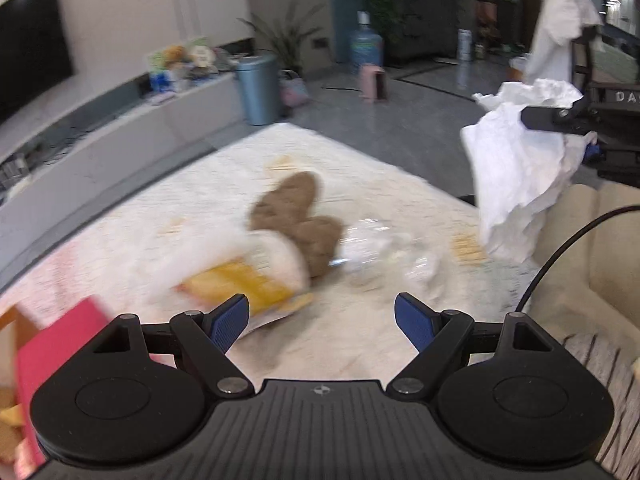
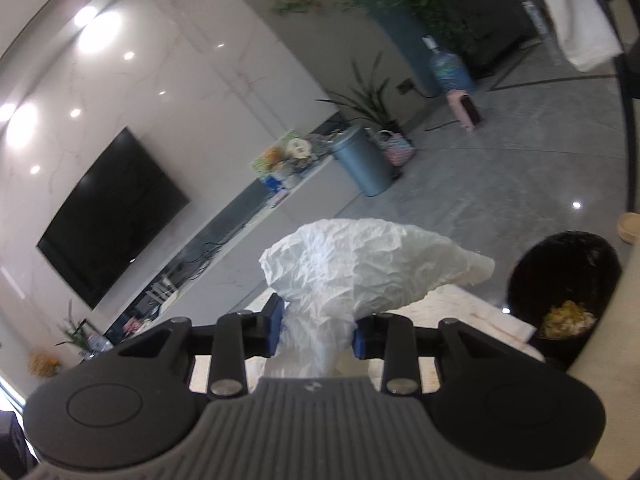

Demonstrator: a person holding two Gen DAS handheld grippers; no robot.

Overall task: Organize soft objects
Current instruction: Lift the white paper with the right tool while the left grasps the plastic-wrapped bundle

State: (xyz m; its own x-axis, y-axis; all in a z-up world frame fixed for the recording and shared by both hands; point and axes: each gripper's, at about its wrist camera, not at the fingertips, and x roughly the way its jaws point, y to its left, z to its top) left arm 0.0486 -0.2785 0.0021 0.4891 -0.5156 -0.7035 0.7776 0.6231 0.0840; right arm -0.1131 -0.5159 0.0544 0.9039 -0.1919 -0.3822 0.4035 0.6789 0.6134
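My right gripper (image 2: pixel 317 334) is shut on a crumpled white paper sheet (image 2: pixel 360 268) and holds it in the air above the table. The same sheet (image 1: pixel 516 176) hangs at the right in the left wrist view, pinched by the right gripper (image 1: pixel 532 116). My left gripper (image 1: pixel 322 316) is open and empty above the white marble table (image 1: pixel 360 168). Ahead of it lie a brown plush (image 1: pixel 300 216), a white and yellow soft pack (image 1: pixel 248 276) and a clear crumpled plastic wrapper (image 1: pixel 380 252), all blurred.
A red box (image 1: pixel 60 344) sits at the table's near left. A black bin (image 2: pixel 564 292) with waste stands on the floor at the right. A beige sofa (image 1: pixel 592 264) is at the right. A grey-blue bin (image 1: pixel 258 88) and TV bench stand beyond.
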